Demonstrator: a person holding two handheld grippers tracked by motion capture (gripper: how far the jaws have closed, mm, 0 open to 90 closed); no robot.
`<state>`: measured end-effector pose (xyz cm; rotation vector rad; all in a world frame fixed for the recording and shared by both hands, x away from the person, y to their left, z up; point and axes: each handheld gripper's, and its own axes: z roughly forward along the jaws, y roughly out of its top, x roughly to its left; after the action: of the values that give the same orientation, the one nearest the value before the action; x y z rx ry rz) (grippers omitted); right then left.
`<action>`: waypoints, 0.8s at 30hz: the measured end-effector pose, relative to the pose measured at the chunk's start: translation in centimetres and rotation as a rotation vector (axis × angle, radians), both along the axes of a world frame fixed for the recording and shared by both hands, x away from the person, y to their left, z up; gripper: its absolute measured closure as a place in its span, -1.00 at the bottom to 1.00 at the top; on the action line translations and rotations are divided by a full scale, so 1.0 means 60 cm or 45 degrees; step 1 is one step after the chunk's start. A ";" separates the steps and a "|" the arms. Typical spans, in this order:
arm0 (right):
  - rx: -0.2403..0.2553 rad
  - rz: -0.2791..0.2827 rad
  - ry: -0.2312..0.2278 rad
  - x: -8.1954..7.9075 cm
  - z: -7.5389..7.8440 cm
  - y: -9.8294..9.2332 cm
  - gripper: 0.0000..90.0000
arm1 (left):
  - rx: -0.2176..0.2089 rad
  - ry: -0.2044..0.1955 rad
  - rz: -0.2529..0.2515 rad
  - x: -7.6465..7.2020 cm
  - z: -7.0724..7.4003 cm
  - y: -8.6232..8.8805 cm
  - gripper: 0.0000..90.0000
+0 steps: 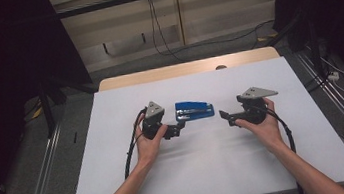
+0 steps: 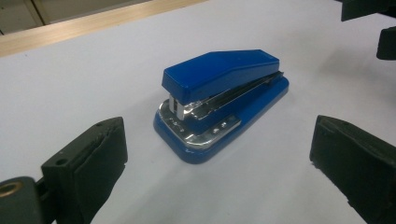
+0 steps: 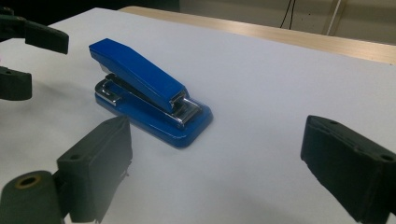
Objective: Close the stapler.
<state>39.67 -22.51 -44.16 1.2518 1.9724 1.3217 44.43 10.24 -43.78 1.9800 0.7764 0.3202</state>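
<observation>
Near middle of counter (image 1: 121, 184), blue stapler (image 1: 194, 109) lies flat. Both claws, left (image 1: 180, 126) and right (image 1: 225, 118), wide open, holding nothing. I'd slide in slow, pinch long sides.

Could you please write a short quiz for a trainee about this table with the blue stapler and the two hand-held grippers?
1. True or false: the left gripper is clamped on the blue stapler.
2. Where does the stapler lie in the high view? A) between the two grippers B) at the near table edge C) on the floor
3. Fill in: the jaws of the right gripper stand ____.

Key
1. False: in the left gripper view its jaws stand apart, with the stapler lying ahead of them on the white table.
2. A.
3. Open; the stapler lies beyond them, untouched.
</observation>
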 end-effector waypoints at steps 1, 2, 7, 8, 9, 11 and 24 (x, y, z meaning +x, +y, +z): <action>0.004 -0.001 -0.001 -0.001 0.001 0.000 -0.84 | 0.005 -0.004 0.006 -0.003 0.001 0.000 -0.91; 0.005 -0.001 -0.005 -0.002 0.001 0.000 -0.86 | 0.011 -0.007 0.004 -0.005 0.003 0.000 -0.91; -0.008 -0.007 -0.019 -0.011 0.005 0.002 -0.92 | 0.036 -0.009 0.039 -0.020 0.008 0.005 -0.90; -0.008 -0.014 -0.016 -0.013 0.006 0.002 -0.92 | 0.044 -0.018 0.042 -0.023 0.008 0.009 -0.90; -0.007 -0.018 -0.018 -0.014 0.007 0.002 -0.92 | 0.043 -0.017 0.047 -0.025 0.009 0.011 -0.90; -0.010 -0.027 -0.025 -0.017 0.008 0.001 -0.91 | 0.032 -0.012 0.046 -0.029 0.011 0.020 -0.90; -0.023 -0.090 -0.085 -0.052 0.016 0.006 -0.90 | -0.012 -0.046 0.092 -0.068 0.022 0.060 -0.90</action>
<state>36.55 -22.14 -43.18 1.2417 1.8729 1.2917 40.36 13.82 -42.48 1.9356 0.8260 0.3933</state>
